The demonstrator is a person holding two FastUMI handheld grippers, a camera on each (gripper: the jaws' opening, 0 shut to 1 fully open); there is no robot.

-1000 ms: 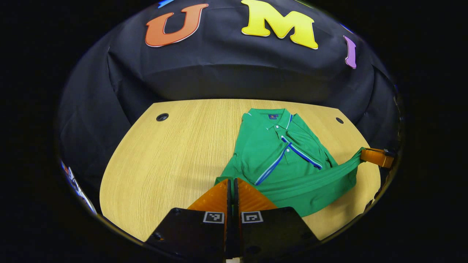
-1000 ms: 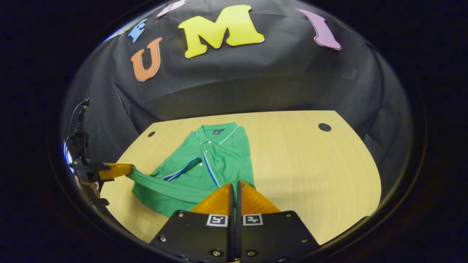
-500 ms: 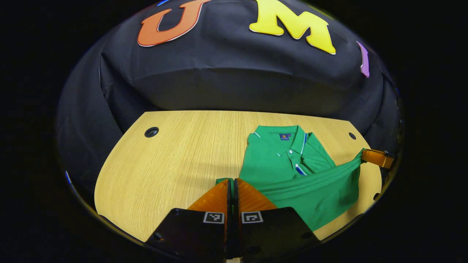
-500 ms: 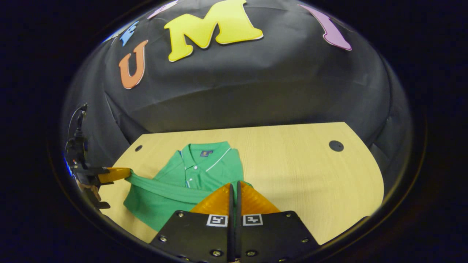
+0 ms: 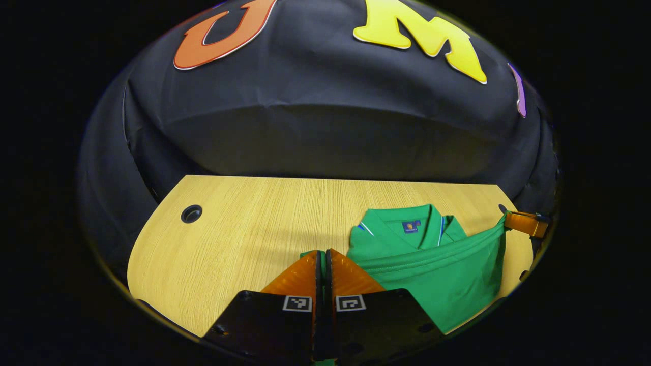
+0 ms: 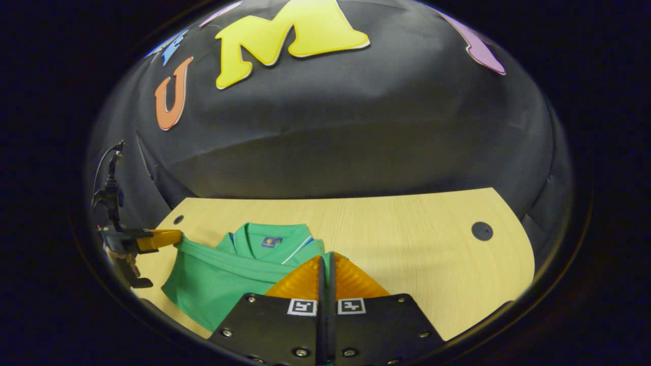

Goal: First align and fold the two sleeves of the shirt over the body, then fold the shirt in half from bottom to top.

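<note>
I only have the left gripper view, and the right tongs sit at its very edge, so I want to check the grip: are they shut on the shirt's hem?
Observer: Yes. In the right gripper view the right tongs are pressed together, with the green shirt showing between their tips.
Operator: How do my own tongs look from outside?
Observer: The left tongs clamp the hem's other corner, with a hand just below them.
</note>
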